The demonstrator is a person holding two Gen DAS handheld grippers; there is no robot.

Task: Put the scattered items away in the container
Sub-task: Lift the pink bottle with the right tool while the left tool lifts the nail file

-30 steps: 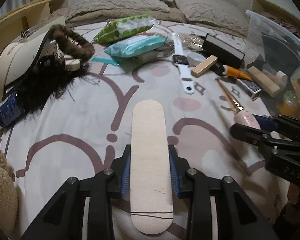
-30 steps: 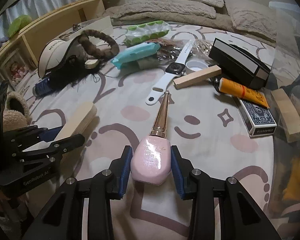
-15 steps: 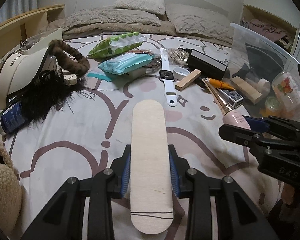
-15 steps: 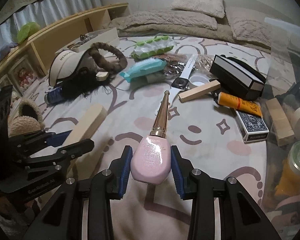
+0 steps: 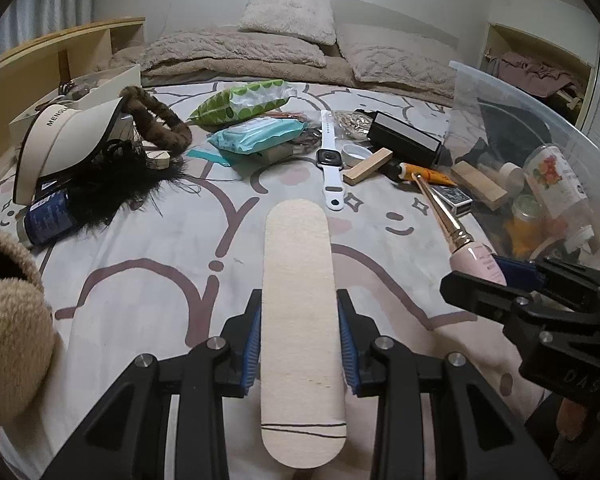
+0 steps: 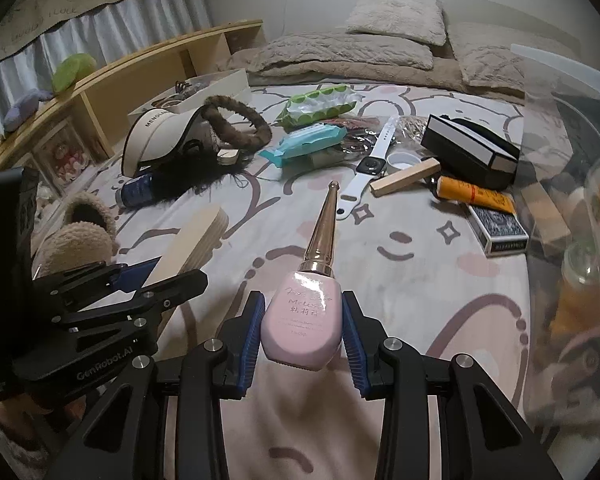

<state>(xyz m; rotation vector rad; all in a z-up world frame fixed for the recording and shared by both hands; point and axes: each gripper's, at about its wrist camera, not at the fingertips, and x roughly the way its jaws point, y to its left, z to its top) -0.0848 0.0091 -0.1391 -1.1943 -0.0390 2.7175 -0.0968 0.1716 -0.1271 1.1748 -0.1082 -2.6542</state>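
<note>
Left wrist view: left claw [image 5: 300,340] clamped on a flat wooden stick [image 5: 300,312], rounded at both ends, held above the patterned bed [image 5: 140,280]. At right, right claw [image 5: 500,276] gripping a pink bottle [image 5: 478,262] with a long gold cap pointing away. Beyond, scattered on the bed: white watch [image 5: 330,160], wooden block [image 5: 367,167], orange tube [image 5: 428,174], black box [image 5: 404,142], card deck [image 5: 454,198], teal wipes pack [image 5: 256,136], green dotted pack [image 5: 240,100], cream visor [image 5: 64,140] beside a brown furry headband [image 5: 156,118], blue can [image 5: 46,220]. Clear container [image 5: 500,92] at far right, already holding a wood block and bottles. Fuzzy slipper [image 5: 8,320] at lower left.

Right wrist view: right claw [image 6: 302,328] clenched on the pink bottle [image 6: 300,320], gold cap aimed toward the watch [image 6: 374,162]. At left, left claw [image 6: 140,280] grasping the stick [image 6: 192,240], seen edge-on. Ahead on the bed [image 6: 420,288]: block [image 6: 404,178], tube [image 6: 474,194], deck [image 6: 498,230], box [image 6: 468,152], wipes pack [image 6: 304,142], visor [image 6: 160,140], headband [image 6: 236,124], can [image 6: 138,194]. Container [image 6: 560,72] wall filling the right edge, contents blurred through the plastic.
</note>
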